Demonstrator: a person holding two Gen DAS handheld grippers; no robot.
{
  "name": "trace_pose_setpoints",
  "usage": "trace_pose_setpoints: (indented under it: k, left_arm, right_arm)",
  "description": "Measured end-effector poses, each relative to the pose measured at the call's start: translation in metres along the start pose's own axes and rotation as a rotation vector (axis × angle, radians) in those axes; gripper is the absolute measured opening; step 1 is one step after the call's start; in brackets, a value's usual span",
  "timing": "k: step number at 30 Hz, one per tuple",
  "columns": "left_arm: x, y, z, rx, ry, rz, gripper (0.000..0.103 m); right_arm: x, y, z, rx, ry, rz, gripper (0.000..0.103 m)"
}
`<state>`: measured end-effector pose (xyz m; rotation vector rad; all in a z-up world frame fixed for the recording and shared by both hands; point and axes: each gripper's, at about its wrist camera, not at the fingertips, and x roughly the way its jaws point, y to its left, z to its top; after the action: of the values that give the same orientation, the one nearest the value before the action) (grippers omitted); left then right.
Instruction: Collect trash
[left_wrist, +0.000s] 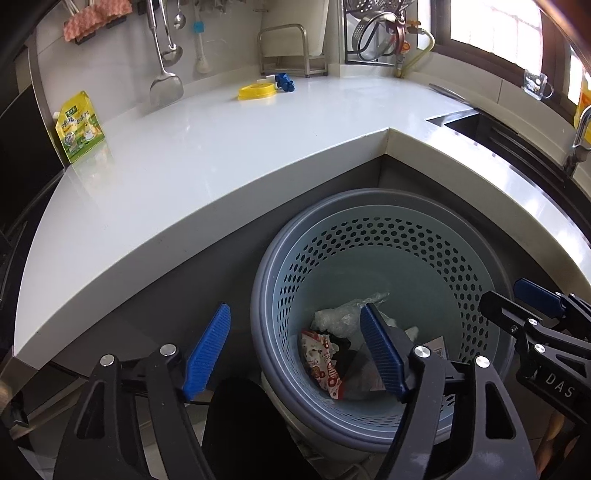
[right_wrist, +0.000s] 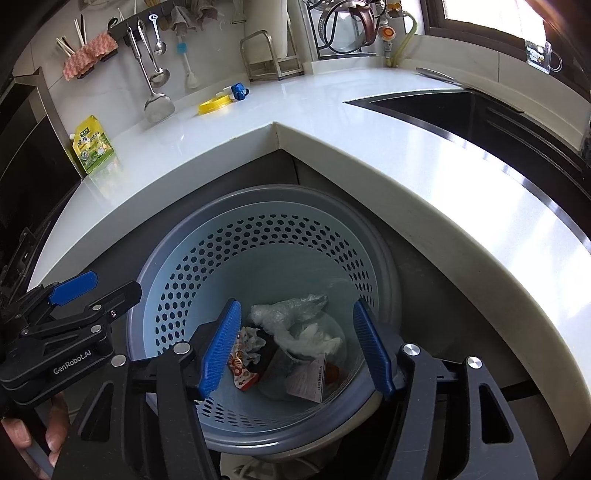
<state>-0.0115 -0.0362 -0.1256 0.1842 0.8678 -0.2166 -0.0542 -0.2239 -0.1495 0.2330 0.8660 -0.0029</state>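
A perforated light-blue bin with a grey rim (left_wrist: 280, 266) (right_wrist: 155, 258) stands on the floor in the counter's corner. Inside lie a red-and-white wrapper (left_wrist: 325, 363) (right_wrist: 242, 365), crumpled clear plastic (left_wrist: 340, 317) (right_wrist: 288, 308), white tissue (right_wrist: 317, 338) and a paper tag (right_wrist: 306, 380). My left gripper (left_wrist: 295, 347) is open and empty over the bin's left rim; it also shows in the right wrist view (right_wrist: 99, 288). My right gripper (right_wrist: 295, 343) is open and empty above the bin's inside; it also shows in the left wrist view (left_wrist: 517, 299).
On the white L-shaped counter (left_wrist: 221, 147) (right_wrist: 369, 122) stand a yellow-green pouch (left_wrist: 79, 127) (right_wrist: 92, 149), a yellow lid (left_wrist: 256, 91) (right_wrist: 214, 105) and a small blue item (left_wrist: 285, 82) (right_wrist: 238, 90). Utensils hang on the back wall. A dark sink (right_wrist: 461, 110) lies right.
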Motion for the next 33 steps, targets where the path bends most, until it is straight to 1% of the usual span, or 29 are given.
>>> trace_pose_setpoints:
  k: [2,4,7,11,16,21,29,32,33]
  left_arm:
    - [-0.001,0.0,0.0,0.001,-0.003,0.0,0.072]
    - [-0.001,-0.001,0.001,0.0,-0.006,0.001,0.075]
    - [-0.002,-0.001,0.0,0.001,-0.008,0.003,0.076]
    - [-0.005,0.003,0.001,-0.007,-0.019,0.005,0.079]
    - [-0.009,0.008,0.002,-0.018,-0.031,0.007,0.08]
    - [-0.014,0.011,0.007,-0.022,-0.053,0.004,0.084]
    - [-0.024,0.019,0.027,-0.033,-0.097,0.008,0.086]
    - [-0.027,0.026,0.039,-0.051,-0.114,0.004,0.092]
    - [-0.027,0.029,0.044,-0.058,-0.122,-0.003,0.092]
  right_arm:
    - [-0.001,0.0,-0.001,0.002,-0.002,0.001,0.061]
    - [-0.002,-0.001,-0.001,0.005,-0.004,0.008,0.061]
    - [-0.004,-0.002,-0.001,0.012,-0.014,0.024,0.061]
    - [-0.007,-0.002,0.001,0.022,-0.024,0.052,0.061]
    - [-0.01,0.001,0.003,0.019,-0.039,0.07,0.061]
    - [-0.014,0.005,0.01,0.011,-0.057,0.083,0.063]
    - [-0.022,0.007,0.03,0.009,-0.098,0.111,0.063]
    - [-0.026,0.011,0.045,-0.005,-0.116,0.121,0.064]
    - [-0.027,0.012,0.051,-0.014,-0.124,0.125,0.064]
